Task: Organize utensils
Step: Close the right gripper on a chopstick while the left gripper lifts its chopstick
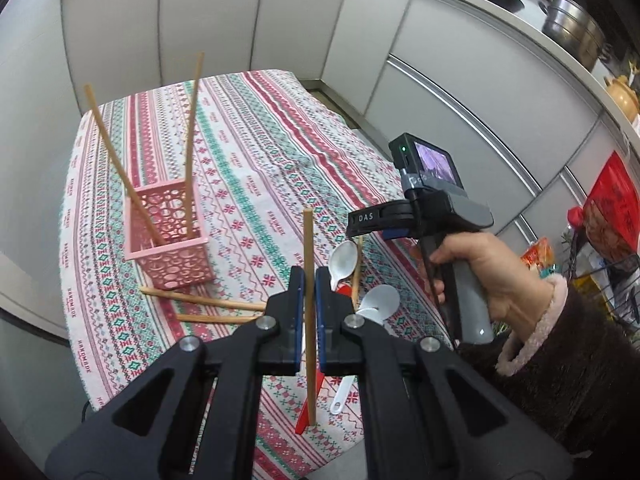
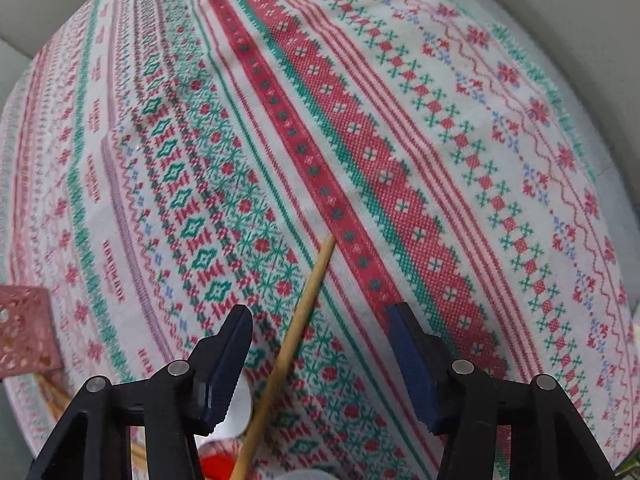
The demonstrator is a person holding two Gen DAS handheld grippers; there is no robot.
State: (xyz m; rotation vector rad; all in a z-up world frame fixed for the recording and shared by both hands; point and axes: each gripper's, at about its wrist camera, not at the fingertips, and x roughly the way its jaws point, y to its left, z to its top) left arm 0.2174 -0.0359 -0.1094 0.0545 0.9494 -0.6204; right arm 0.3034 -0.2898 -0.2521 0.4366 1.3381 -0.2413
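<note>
My left gripper (image 1: 308, 286) is shut on a wooden chopstick (image 1: 308, 240) and holds it upright above the patterned tablecloth (image 1: 256, 152). A pink perforated basket (image 1: 172, 236) stands to the left with two chopsticks (image 1: 191, 136) leaning in it. Two more chopsticks (image 1: 200, 300) lie on the cloth beside the basket. White spoons (image 1: 343, 260) and a red utensil (image 1: 310, 408) lie behind my left fingers. My right gripper (image 2: 320, 360) is open over the cloth; a chopstick (image 2: 296, 328) lies below, between its jaws. It shows in the left wrist view (image 1: 420, 216), hand-held.
White cabinet fronts (image 1: 224, 20) ring the table at the back and right. Pots (image 1: 572, 20) sit on the counter above. A basket corner (image 2: 24, 328) shows at the left of the right wrist view. Bags and a wire rack (image 1: 608, 272) stand at the far right.
</note>
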